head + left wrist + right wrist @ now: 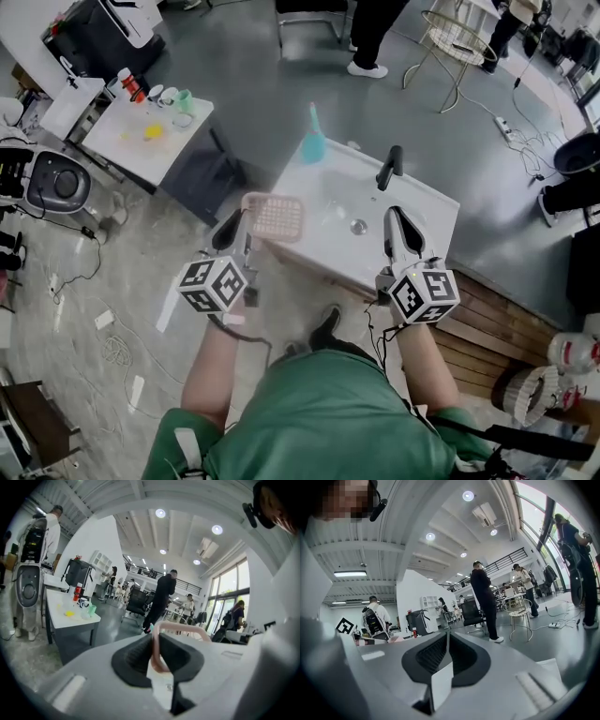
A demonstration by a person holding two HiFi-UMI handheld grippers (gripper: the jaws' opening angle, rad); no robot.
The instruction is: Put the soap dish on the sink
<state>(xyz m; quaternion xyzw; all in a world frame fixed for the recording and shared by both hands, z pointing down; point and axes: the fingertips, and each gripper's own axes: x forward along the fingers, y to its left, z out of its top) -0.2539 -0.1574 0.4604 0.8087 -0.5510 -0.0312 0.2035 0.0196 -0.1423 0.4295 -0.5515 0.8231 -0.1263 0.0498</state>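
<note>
The pink slatted soap dish (274, 216) hangs over the front left corner of the white sink (427, 202). My left gripper (242, 227) is shut on the dish's left rim. In the left gripper view that pink rim (180, 627) runs between the black pads (133, 660). My right gripper (400, 220) reaches over the sink's front right part, below the black faucet (389, 167). Its jaws are shut with nothing between them, as the right gripper view (446, 651) shows. The drain (358, 226) lies in the basin between the two grippers.
A teal bottle (312, 141) stands at the sink's back left corner. A white table (117, 150) with cups and bottles is at the upper left. A wire stool (455, 42) and people stand beyond. Wooden slats (487, 323) lie to the right, cables on the floor.
</note>
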